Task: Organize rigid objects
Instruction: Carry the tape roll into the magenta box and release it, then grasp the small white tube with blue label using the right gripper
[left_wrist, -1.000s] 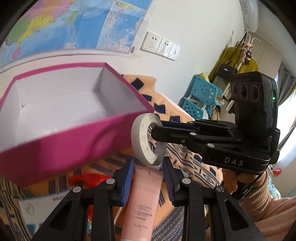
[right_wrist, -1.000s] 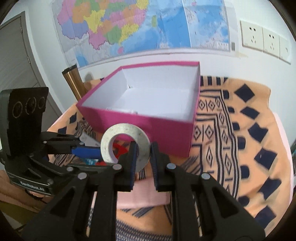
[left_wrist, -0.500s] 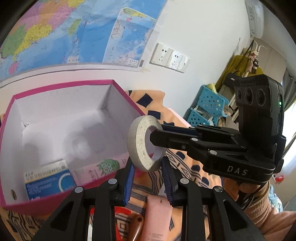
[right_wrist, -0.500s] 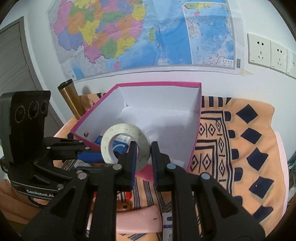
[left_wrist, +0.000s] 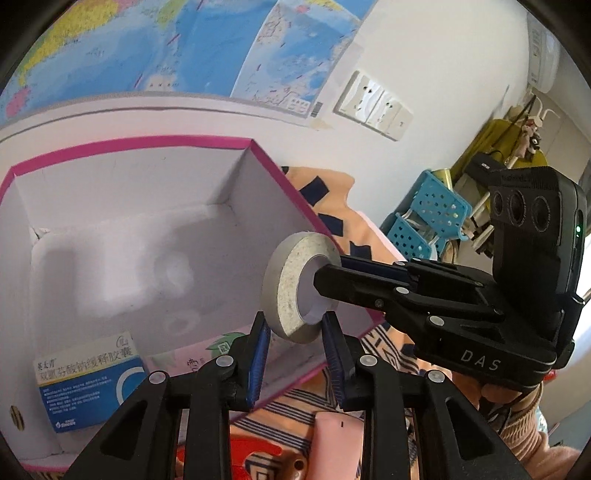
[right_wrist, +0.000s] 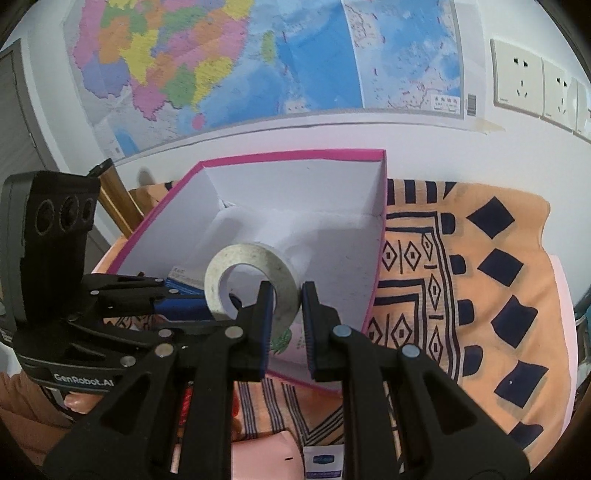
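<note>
The tape roll (left_wrist: 300, 284) has been carried from outside the pink box (left_wrist: 275, 177) to above its interior. It is clamped by the right tongs (right_wrist: 287, 295); the left tongs (left_wrist: 295, 326) stand released around it. Release into the box is judged imminent.

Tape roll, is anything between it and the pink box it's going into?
Nothing visible does. The tape roll, clamped in the right gripper, hangs above the open pink box. A blue medicine carton lies low in a near corner, off to the side.

Right gripper (right_wrist: 287, 314) and left gripper (left_wrist: 295, 354) meet crosswise, jaws narrowly parted.
</note>
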